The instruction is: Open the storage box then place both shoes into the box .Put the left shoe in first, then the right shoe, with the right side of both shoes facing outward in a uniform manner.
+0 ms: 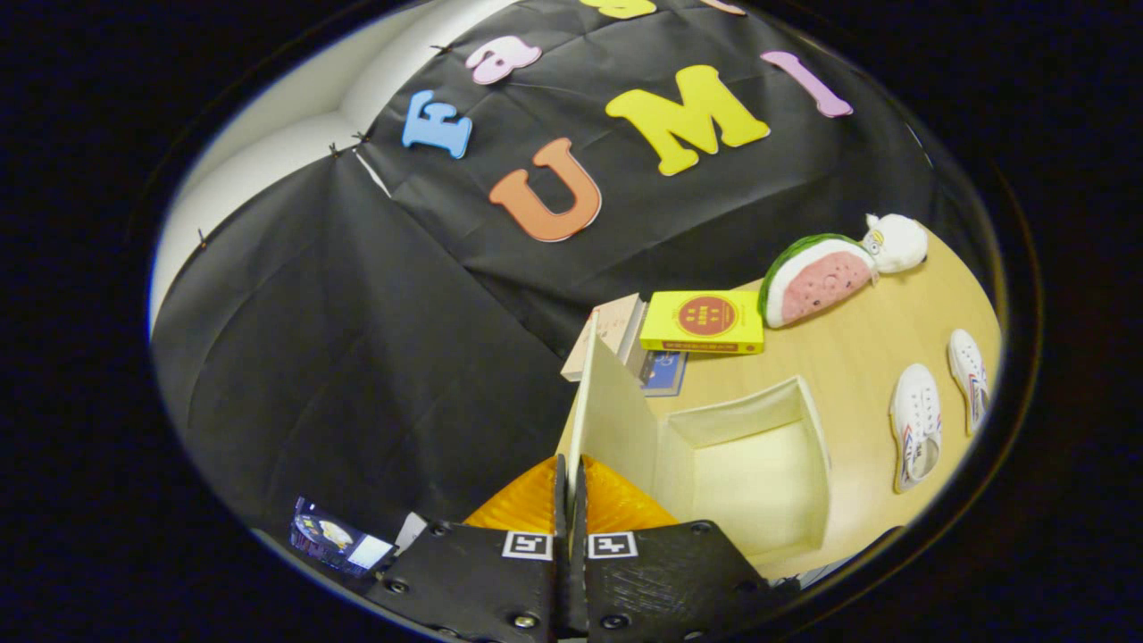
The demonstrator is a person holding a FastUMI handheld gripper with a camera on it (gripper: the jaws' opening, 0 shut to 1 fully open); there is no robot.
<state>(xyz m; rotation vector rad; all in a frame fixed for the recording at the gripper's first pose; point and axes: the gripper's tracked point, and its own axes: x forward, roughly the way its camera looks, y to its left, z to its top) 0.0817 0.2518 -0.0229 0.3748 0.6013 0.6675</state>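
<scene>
A cream storage box (pixel 759 464) stands open on the wooden table (pixel 857 357), its inside bare. Its lid (pixel 612 420) is raised upright at the box's left side. My gripper (pixel 569 487) is shut on the lid's edge, both fingers pressing the thin panel between them. Two white shoes lie on the table to the right of the box: the nearer shoe (pixel 916 438) beside the box, the farther shoe (pixel 969 375) beyond it. Both lie with laces up, apart from the box.
Behind the box lie a yellow book (pixel 705 321) and a stack of other books (pixel 616 335). A watermelon-slice plush (pixel 817 281) and a white plush (pixel 897 243) rest by the black cloth wall. A small device (pixel 335 540) sits low at the left.
</scene>
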